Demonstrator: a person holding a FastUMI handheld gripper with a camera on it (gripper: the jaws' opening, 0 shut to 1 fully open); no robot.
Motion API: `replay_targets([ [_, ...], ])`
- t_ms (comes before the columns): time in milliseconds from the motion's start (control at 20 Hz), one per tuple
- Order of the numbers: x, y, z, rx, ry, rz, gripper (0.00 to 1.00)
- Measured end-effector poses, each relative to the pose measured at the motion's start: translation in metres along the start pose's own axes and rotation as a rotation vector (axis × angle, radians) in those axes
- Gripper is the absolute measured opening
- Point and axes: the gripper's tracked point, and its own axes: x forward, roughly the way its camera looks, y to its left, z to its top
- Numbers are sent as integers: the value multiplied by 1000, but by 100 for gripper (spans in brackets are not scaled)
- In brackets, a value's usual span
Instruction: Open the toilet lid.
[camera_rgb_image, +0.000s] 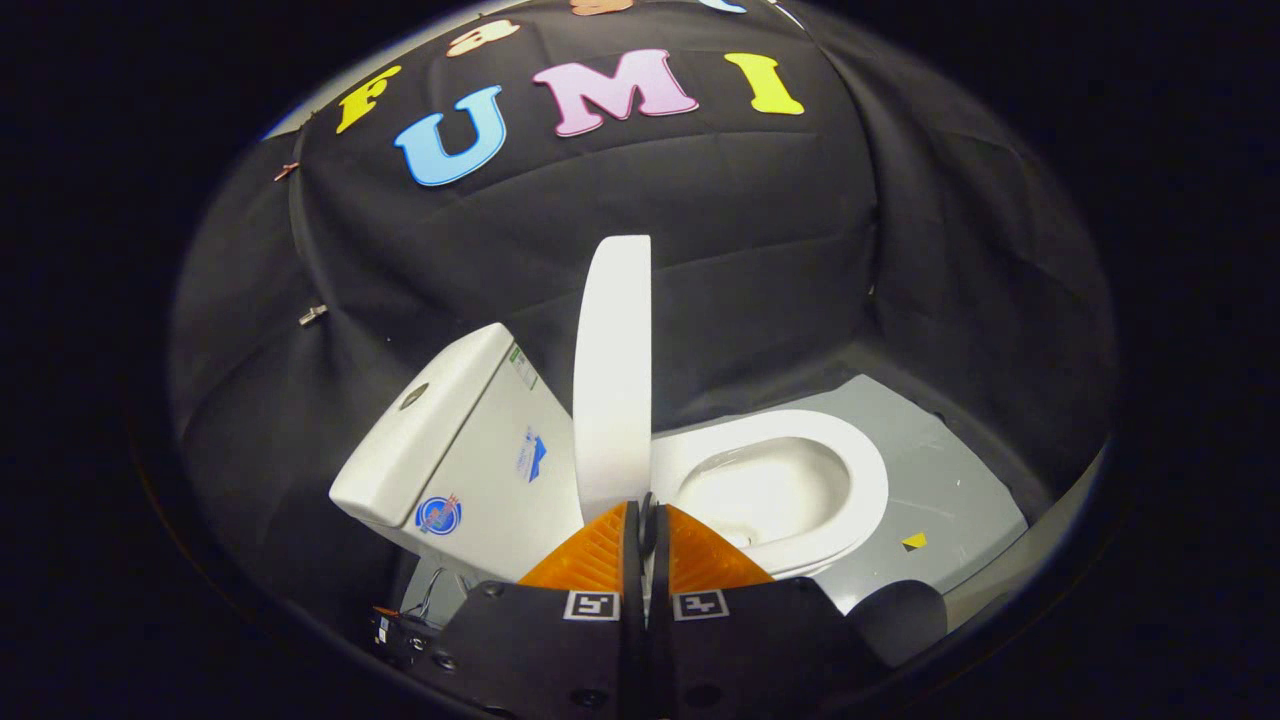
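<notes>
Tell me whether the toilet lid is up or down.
Up: the lid stands upright beside the tank, bowl exposed; gripper closed at its edge.

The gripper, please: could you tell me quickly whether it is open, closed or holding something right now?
Gripper: closed, orange fingers together at the near edge of the raised toilet lid; whether they pinch it cannot be told.

Showing a gripper (645, 530) with two orange fingers (590, 555), each wedge-shaped and ribbed with fine grooves, tapering toward a thin dark seam running between them. Sitting on a black body, broad and matte, split down the middle. Carrying two small square black-and-white markers, one on each half, just behind the fingers. Displaying round screw holes along the body's lower part.
</notes>
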Motion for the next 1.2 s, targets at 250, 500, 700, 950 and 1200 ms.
replay_targets([
  [250, -3, 45, -6, -100, -24, 34, 5],
  [500, 2, 88, -16, -187, -31, 94, 5],
  [700, 5, 114, -27, -220, -18, 136, 5],
  [950, 8, 136, -36, -243, -3, 168, 5],
  [1200, 10, 144, -38, -254, 0, 182, 5],
])
